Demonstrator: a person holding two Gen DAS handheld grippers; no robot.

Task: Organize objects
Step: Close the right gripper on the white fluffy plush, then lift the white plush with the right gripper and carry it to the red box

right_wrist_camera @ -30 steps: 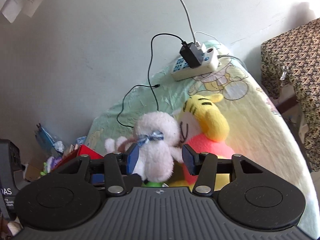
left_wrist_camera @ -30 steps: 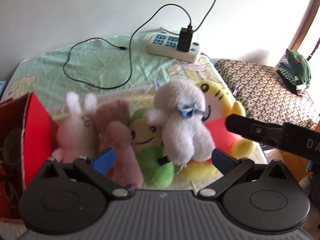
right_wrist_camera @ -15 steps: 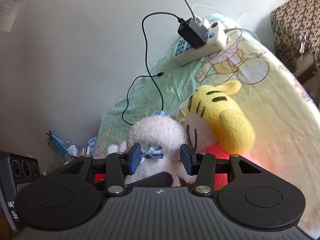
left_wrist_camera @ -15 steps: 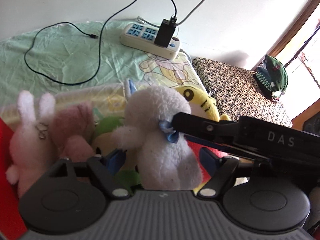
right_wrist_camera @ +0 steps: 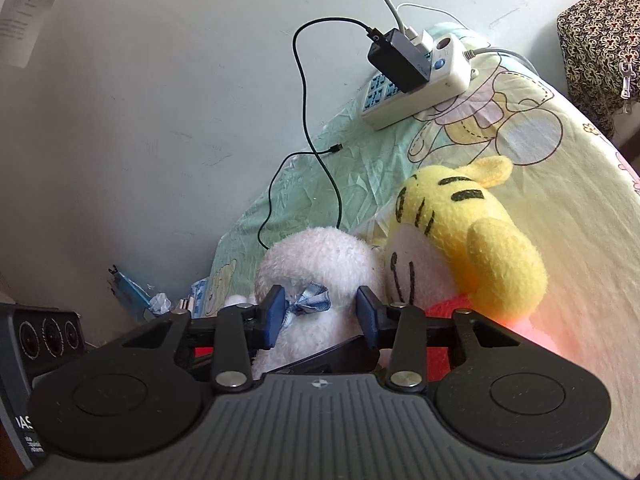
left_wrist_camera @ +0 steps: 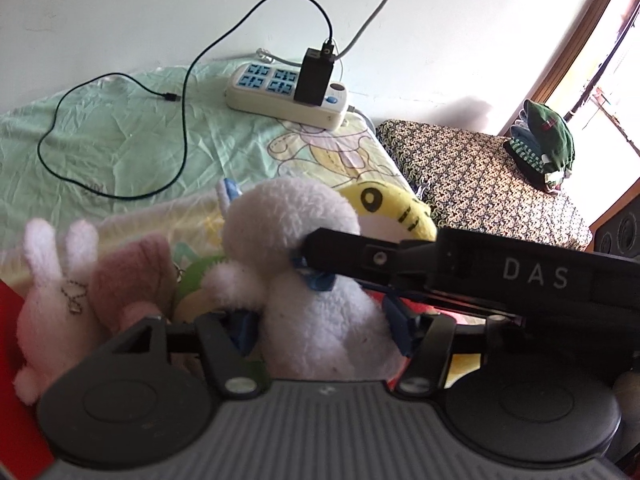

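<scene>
A white plush toy (left_wrist_camera: 288,220) with a blue bow (right_wrist_camera: 310,298) stands in a row of soft toys on a cartoon-print bedsheet (left_wrist_camera: 120,140). My left gripper (left_wrist_camera: 322,330) is shut on its body, with a blue pad pressing each side. My right gripper (right_wrist_camera: 320,314) is shut on its neck at the bow; in the left wrist view its black finger (left_wrist_camera: 360,256) crosses from the right. A yellow tiger plush (right_wrist_camera: 460,220) leans against the white toy's right side. To its left sit a green plush (left_wrist_camera: 196,276), a pink plush (left_wrist_camera: 128,276) and a pale bunny (left_wrist_camera: 48,300).
A red box (left_wrist_camera: 12,360) stands at the far left. A power strip (left_wrist_camera: 286,96) with a black charger and a loose black cable (left_wrist_camera: 184,120) lies near the wall. A patterned covered seat (left_wrist_camera: 480,184) with a green cap (left_wrist_camera: 548,136) is on the right.
The left gripper has moved in around the white plush and its fingers have narrowed onto the body. The right gripper has kept its hold on the neck.
</scene>
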